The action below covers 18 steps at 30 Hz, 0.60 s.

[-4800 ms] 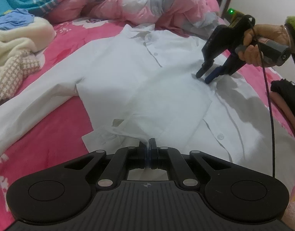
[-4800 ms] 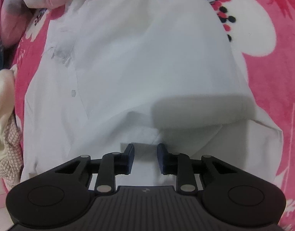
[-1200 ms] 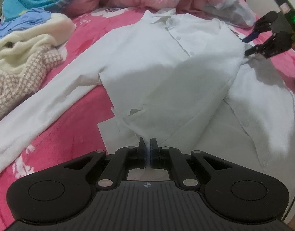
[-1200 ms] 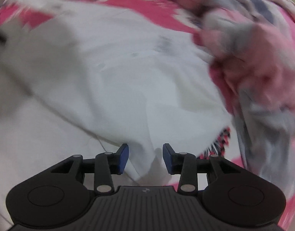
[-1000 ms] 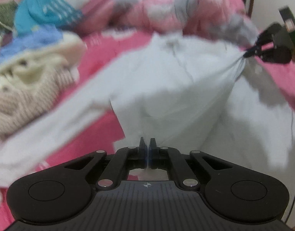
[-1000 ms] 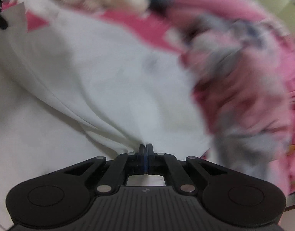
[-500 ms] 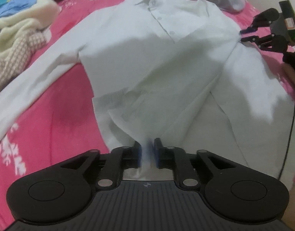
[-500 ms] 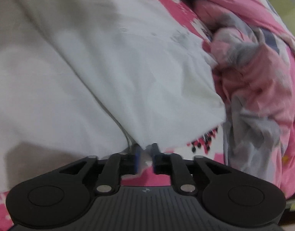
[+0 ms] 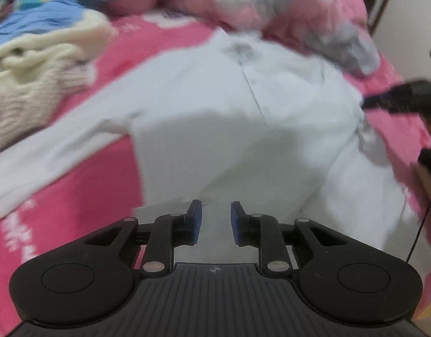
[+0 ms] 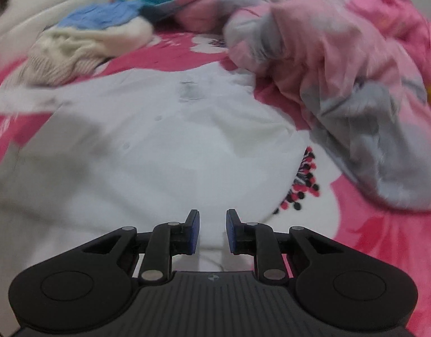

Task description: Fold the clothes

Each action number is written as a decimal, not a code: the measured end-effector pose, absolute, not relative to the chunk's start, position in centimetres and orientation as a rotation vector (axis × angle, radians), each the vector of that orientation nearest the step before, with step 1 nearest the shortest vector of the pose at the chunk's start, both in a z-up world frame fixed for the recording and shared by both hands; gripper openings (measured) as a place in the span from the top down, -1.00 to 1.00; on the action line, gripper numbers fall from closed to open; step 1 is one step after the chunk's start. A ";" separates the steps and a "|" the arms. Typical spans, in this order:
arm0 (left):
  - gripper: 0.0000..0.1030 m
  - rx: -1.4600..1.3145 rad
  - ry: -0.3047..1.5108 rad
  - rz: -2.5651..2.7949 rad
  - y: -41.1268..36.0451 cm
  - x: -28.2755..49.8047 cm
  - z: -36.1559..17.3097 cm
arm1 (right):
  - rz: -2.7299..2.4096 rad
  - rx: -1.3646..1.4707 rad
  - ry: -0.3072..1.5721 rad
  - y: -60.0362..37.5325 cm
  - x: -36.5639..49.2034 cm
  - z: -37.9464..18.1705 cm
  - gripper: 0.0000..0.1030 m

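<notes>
Shirt: the white shirt [image 9: 243,129] lies spread on the pink flowered bed cover [image 9: 75,196], collar toward the crumpled quilt at the far edge; one sleeve [image 9: 61,146] stretches out over the cover toward the left edge.
Left gripper: the left gripper [image 9: 215,224] hangs over the shirt's near hem, its jaws opening; the blue pads stand apart with white cloth seen in the gap, not pressed.
Right gripper: the right gripper [image 10: 209,231] is spread over the shirt's edge [image 10: 187,168], pads clear of the fabric; it also shows blurred in the left view [image 9: 395,98], beside the shirt's far side.
Quilt: the pink and grey quilt [image 10: 341,84] is bunched along the far side.
Other clothes: a cream knit pile [image 9: 32,78] with blue garments [image 9: 47,14] sits near the far left corner.
</notes>
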<state>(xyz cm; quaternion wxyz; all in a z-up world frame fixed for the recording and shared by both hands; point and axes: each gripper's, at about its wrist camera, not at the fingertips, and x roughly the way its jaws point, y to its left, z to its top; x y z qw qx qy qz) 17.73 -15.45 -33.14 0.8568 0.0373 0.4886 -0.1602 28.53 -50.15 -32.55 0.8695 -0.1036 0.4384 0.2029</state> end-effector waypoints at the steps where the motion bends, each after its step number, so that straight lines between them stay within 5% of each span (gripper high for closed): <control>1: 0.58 0.091 1.039 -0.329 -16.1 17.9 -34.2 | 0.416 -0.205 0.917 -50.1 29.0 -33.1 0.59; 18: 0.54 0.138 1.114 -0.206 -16.9 17.7 -37.9 | 0.173 0.010 0.790 -56.0 36.8 -38.2 0.64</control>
